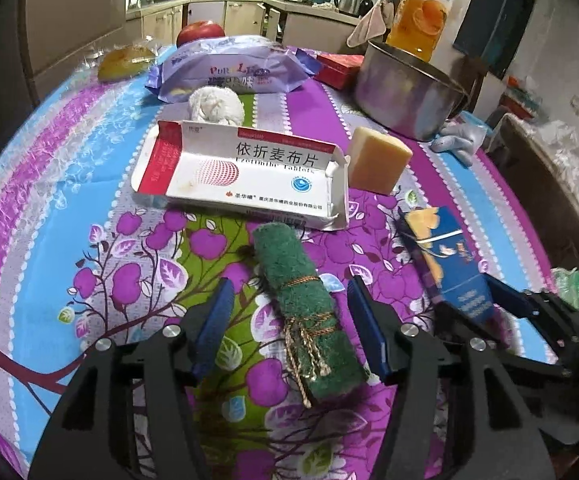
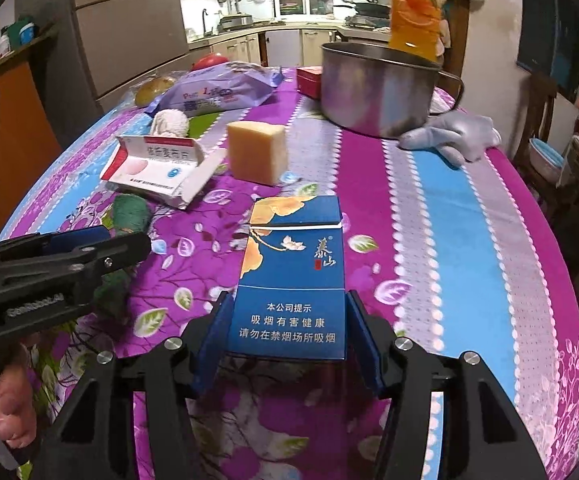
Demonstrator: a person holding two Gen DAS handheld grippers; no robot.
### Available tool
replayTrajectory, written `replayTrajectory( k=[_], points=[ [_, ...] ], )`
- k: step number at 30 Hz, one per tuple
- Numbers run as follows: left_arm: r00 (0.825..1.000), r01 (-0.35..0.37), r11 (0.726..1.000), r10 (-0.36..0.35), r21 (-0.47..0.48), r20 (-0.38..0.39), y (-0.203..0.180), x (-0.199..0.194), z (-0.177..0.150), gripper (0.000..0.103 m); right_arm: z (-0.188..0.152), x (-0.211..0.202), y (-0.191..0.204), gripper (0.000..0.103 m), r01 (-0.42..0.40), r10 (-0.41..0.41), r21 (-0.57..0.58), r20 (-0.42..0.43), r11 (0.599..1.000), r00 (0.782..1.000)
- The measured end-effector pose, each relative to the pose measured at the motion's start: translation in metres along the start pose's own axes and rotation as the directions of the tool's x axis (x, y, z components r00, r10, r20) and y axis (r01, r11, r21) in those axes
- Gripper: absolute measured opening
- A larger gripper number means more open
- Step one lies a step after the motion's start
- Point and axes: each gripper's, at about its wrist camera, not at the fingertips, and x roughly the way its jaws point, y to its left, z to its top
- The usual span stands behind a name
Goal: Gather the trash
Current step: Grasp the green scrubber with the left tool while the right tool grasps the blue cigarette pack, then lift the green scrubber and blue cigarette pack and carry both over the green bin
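A rolled green scouring pad [image 1: 307, 312] tied with string lies on the tablecloth between the fingers of my left gripper [image 1: 289, 300], which is open around it without touching. My right gripper [image 2: 289, 316] is shut on a blue cigarette pack [image 2: 293, 272] and also shows in the left wrist view [image 1: 489, 304]. Beyond lie an opened white and red medicine box [image 1: 241, 176], a crumpled white tissue ball [image 1: 215, 106] and a purple wrapper pack [image 1: 229, 68]. The left gripper shows in the right wrist view [image 2: 101, 240] beside the green pad [image 2: 131, 210].
A yellow soap block [image 1: 377, 164] stands right of the medicine box. A steel pot [image 2: 377, 88] sits at the back right with an orange juice bottle [image 2: 415, 12] behind it. A grey glove [image 2: 453, 138], a red box [image 2: 309, 80], an apple [image 1: 201, 32] and a wrapped bun [image 1: 125, 64] lie further back.
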Motion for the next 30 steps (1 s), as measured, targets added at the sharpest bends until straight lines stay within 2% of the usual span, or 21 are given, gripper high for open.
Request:
replayTrajectory(
  k=[2, 5, 8, 10, 15, 20, 25, 30],
  points=[
    [1.000, -0.015, 1.000, 0.015, 0.006, 0.003, -0.001, 0.001, 0.000, 0.055, 0.000, 0.000, -0.002, 0.058, 0.000, 0.000, 0.002, 0.000, 1.000, 1.000],
    [0.999, -0.042, 0.999, 0.041, 0.008, 0.014, 0.001, -0.001, -0.003, 0.045, 0.000, 0.000, -0.001, 0.059, 0.001, -0.001, -0.004, -0.003, 1.000, 1.000],
    [0.999, -0.032, 0.999, 0.032, 0.001, 0.017, 0.004, -0.004, -0.004, 0.034, 0.002, 0.002, 0.002, 0.062, 0.006, -0.007, -0.016, -0.008, 1.000, 1.000],
    [1.000, -0.018, 1.000, 0.018, 0.004, 0.020, 0.002, -0.005, -0.007, 0.023, 0.002, 0.002, 0.003, 0.057, 0.024, -0.024, -0.022, -0.006, 0.999, 1.000],
    [0.998, -0.032, 0.999, 0.031, 0.015, 0.047, -0.003, -0.011, -0.013, 0.019, -0.001, -0.008, 0.000, 0.057, 0.042, -0.042, -0.003, 0.043, 0.999, 0.998],
    [0.990, -0.075, 0.997, 0.072, 0.021, 0.118, -0.006, -0.032, -0.017, 0.018, -0.007, -0.035, -0.002, 0.057, 0.058, -0.059, 0.011, 0.134, 0.998, 0.989],
    [0.961, -0.137, 0.990, 0.127, 0.025, 0.247, -0.017, -0.068, -0.023, 0.018, -0.013, -0.084, 0.002, 0.057, 0.072, -0.076, 0.026, 0.282, 0.997, 0.956],
    [0.907, -0.187, 0.982, 0.161, 0.028, 0.388, -0.033, -0.107, -0.035, 0.018, -0.028, -0.133, 0.007, 0.057, 0.063, -0.076, 0.046, 0.428, 0.997, 0.901]
  ],
)
